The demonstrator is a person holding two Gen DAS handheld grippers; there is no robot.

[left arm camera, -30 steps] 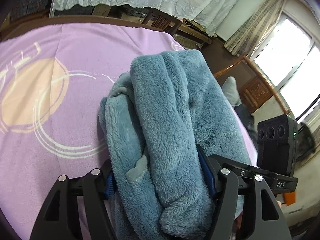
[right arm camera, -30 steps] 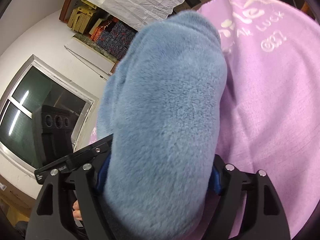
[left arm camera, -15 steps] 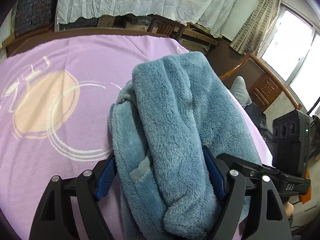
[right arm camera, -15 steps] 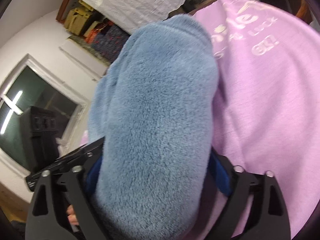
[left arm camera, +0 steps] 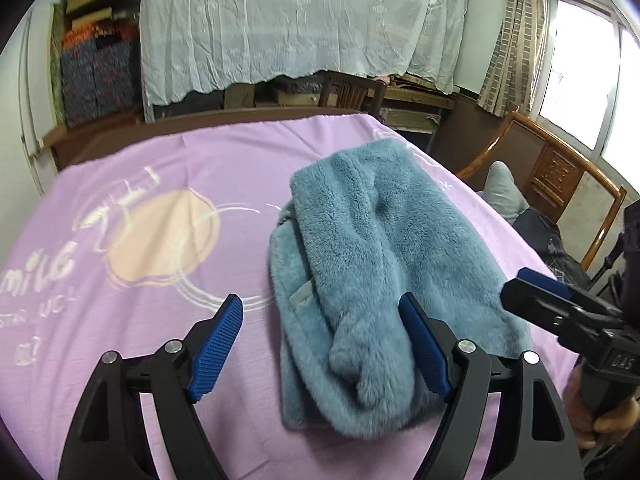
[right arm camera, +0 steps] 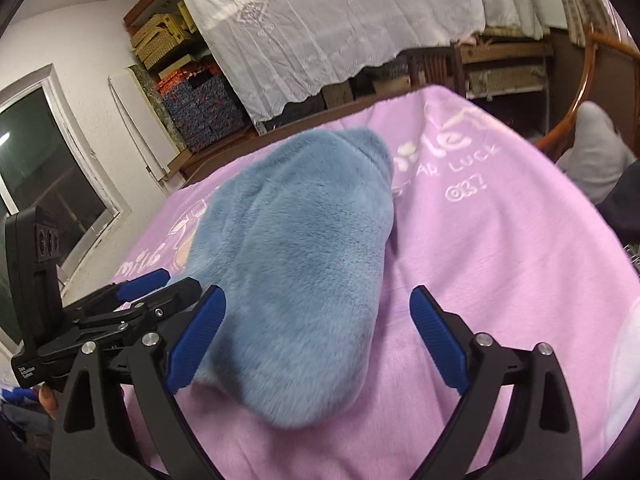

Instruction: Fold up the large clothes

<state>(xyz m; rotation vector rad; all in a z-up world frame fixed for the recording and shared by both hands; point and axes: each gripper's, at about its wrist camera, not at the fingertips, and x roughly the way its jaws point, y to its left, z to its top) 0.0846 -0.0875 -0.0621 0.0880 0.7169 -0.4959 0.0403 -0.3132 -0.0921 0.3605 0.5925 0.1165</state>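
Lying as a plump folded bundle on the purple blanket (left arm camera: pixel 132 360), the blue fleece garment (left arm camera: pixel 384 272) runs lengthwise away from both cameras, its near end just ahead of the tools and its far end reaching toward the blanket's far edge. The left gripper (left arm camera: pixel 320 350) has just been opening; its jaws now stand spread, the right-hand pad close against the bundle's near end and the other over bare blanket, so nothing is pinched. The right gripper (right arm camera: pixel 316 346) has likewise just been opening and stands wide, with the bundle's near end between its pads but no pad pressing on it (the left-hand pad sits very near the fleece; I cannot tell whether it brushes it). In the left view the garment lies toward the blanket's right edge, where a wooden chair (left arm camera: pixel 560 184) stands close by. The wide bare stretch is on the other side, around the printed peach circle (left arm camera: pixel 164 236). Both grippers sit about equally near the bundle's near end. Judging by its compact shape, the fold looks finished or nearly so.
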